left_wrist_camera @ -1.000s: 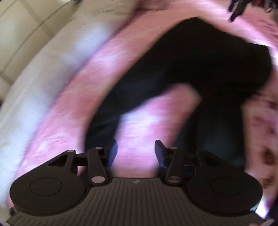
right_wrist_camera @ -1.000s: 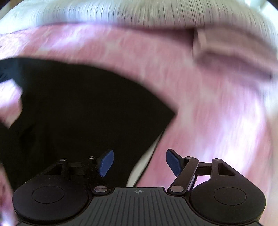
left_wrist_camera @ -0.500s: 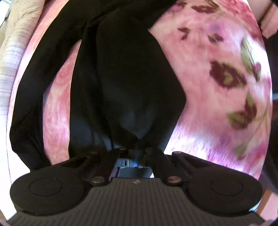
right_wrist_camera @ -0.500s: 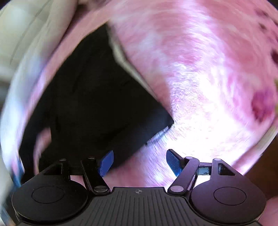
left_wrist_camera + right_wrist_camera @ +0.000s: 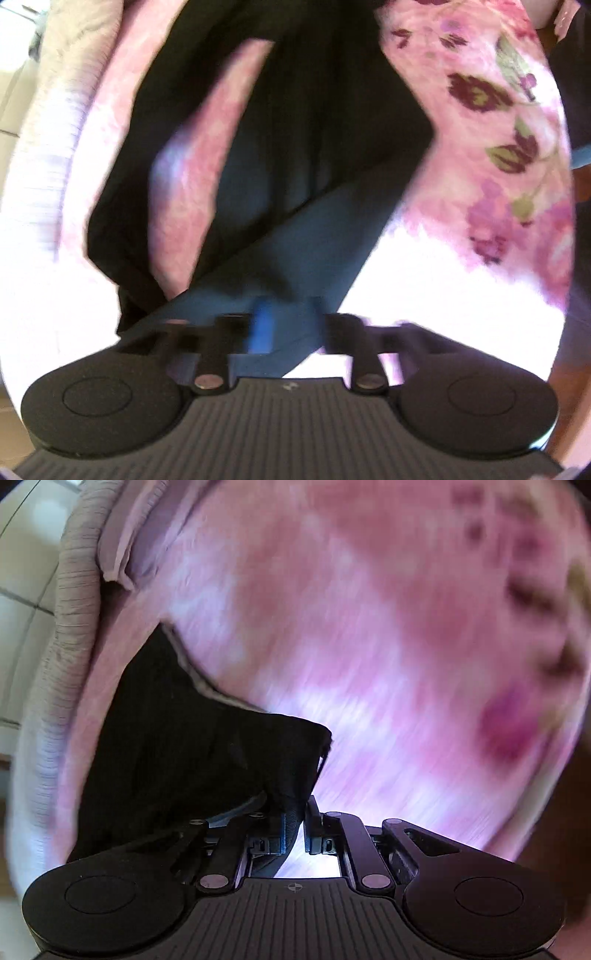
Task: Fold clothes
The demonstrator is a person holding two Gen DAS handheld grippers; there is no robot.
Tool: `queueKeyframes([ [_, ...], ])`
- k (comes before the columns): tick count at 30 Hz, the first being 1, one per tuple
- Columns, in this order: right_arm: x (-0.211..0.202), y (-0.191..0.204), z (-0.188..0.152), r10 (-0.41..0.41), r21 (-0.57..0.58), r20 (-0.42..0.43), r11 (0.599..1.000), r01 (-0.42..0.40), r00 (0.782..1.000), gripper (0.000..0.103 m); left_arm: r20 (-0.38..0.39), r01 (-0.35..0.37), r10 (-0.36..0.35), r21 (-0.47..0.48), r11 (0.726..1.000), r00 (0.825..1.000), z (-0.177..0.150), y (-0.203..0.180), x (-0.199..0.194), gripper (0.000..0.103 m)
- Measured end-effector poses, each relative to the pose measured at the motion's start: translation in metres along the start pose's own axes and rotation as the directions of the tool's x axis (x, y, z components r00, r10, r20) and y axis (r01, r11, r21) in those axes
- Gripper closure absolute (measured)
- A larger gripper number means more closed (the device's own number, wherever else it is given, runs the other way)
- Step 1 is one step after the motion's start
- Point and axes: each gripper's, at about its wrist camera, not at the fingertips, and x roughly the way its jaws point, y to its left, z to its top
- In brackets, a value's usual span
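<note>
Left wrist: left hand-held gripper [image 5: 286, 325] jaws just reopened, now spread, blurred, black garment [image 5: 295, 155] lying between them, no longer pinched, on pink floral bedspread [image 5: 498, 166] | Right wrist: right hand-held gripper [image 5: 294, 829] just closed, pinching black garment's [image 5: 192, 746] corner at lower centre; earlier spread.

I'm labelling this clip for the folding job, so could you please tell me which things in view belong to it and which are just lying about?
Part of the job:
- black garment
- right hand-held gripper, closed on its edge
- left hand-held gripper, open over the cloth

Just there:
- pink floral blanket
- beige ribbed cover
</note>
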Motion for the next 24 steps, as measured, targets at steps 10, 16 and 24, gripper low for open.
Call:
queueKeyframes([
  [10,0.014,0.040,-0.015,-0.228,-0.292,0.013,0.930,0.222,0.974,0.061,0.031,-0.086,0.080,0.277,0.957,0.996,-0.019,0.003,0.046,0.038],
  [16,0.014,0.051,-0.047,-0.240,-0.372,-0.042,0.905,0.208,0.970,0.053,0.065,-0.133,0.116,0.441,0.887,0.991,-0.028,0.016,0.073,0.034],
  [24,0.028,0.073,-0.082,-0.259,-0.456,-0.107,0.871,0.184,0.960,0.050,0.179,-0.178,0.087,0.590,0.788,0.980,-0.036,0.032,0.077,0.030],
])
